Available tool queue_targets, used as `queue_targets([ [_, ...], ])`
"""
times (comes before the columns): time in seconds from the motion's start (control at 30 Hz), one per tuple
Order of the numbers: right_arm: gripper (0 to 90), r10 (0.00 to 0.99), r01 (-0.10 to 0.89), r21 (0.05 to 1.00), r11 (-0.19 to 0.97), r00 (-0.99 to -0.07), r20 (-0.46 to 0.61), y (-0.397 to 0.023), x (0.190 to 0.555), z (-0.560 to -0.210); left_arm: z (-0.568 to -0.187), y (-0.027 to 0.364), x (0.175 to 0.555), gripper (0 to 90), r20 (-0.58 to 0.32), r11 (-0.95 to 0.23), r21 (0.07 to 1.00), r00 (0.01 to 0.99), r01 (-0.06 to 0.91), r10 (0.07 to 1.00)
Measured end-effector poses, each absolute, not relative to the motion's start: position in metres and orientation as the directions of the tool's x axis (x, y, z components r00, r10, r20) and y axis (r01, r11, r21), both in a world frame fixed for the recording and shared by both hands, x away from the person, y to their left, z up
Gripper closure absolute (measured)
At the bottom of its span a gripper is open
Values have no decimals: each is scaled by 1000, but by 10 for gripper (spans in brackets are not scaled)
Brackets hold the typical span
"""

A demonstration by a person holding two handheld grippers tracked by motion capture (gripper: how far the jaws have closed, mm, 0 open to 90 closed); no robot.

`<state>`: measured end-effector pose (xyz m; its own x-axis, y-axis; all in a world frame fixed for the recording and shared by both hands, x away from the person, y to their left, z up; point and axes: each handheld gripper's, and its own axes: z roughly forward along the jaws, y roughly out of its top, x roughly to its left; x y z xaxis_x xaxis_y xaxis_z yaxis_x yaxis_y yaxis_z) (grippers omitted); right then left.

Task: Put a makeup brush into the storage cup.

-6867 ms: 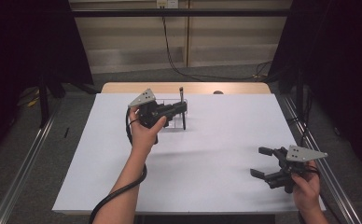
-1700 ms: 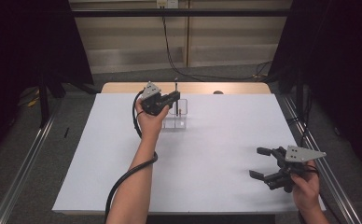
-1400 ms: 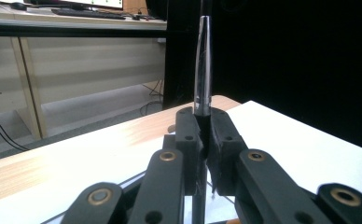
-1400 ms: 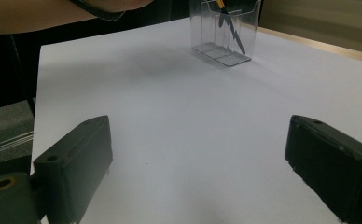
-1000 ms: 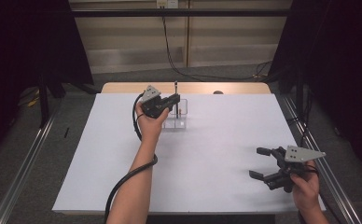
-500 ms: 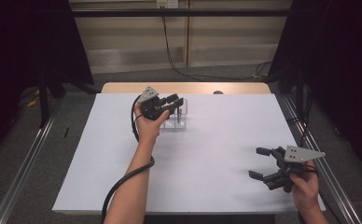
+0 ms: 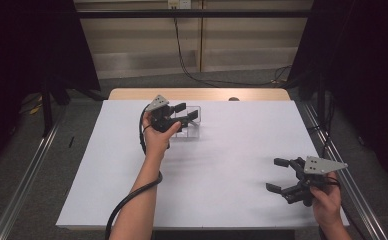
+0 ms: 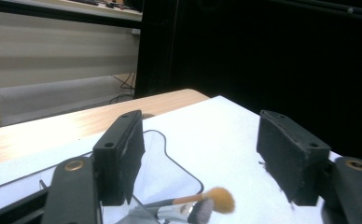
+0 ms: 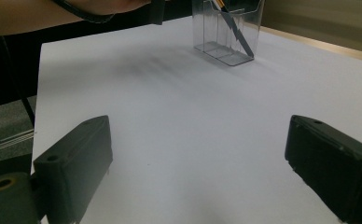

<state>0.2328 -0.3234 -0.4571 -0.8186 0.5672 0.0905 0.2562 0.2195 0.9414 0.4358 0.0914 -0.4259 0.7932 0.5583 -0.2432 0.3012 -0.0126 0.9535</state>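
The left gripper (image 7: 188, 113) hangs over the clear plastic organizer (image 7: 194, 131) in the upper centre of the high view, held by the left hand (image 7: 158, 139). Its jaws have just been opening and now stand moderately wide, with nothing pressed between the pads.

In the left gripper view, the organizer's rim (image 8: 170, 154) shows as a thin curved outline at lower centre, between the 2 black jaws. 2 makeup brushes lie inside it, heads up and side by side at the bottom centre of that frame: 1 brush with an orange-tan head (image 8: 219, 199) and 1 brush with a grey head (image 8: 198, 213) just below it. Both heads sit lower than the jaw pads and clear of them. Whether the 2 brush heads touch each other cannot be told.

In the right gripper view, the organizer (image 9: 228, 29) stands upright at the top centre on the white table cover (image 9: 188, 121). Internal walls divide it into compartments. 1 dark handle (image 9: 237, 35) leans diagonally inside it; which compartment holds the handle foot cannot be told.

The right gripper (image 7: 281, 175) is at the lower right of the high view, held by the right hand (image 7: 325, 199), well apart from the organizer. Its jaws stand wide, with bare table cover between them.
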Motion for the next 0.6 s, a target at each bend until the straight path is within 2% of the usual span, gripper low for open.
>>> queue_targets([
  [0.13, 72, 565, 252, 942, 221, -820, 88, -323, 233, -457, -425, 94, 433, 243, -234, -22, 955, 795, 297, 560],
  [0.3, 72, 561, 253, 941, 224, -823, 88, -321, 233, -457, -424, 98, 432, 116, -239, -44, 947, 791, 317, 563],
  [0.6, 72, 559, 253, 940, 229, -825, 85, -320, 233, -457, -421, 110, 425, 40, -232, -25, 954, 786, 300, 573],
])
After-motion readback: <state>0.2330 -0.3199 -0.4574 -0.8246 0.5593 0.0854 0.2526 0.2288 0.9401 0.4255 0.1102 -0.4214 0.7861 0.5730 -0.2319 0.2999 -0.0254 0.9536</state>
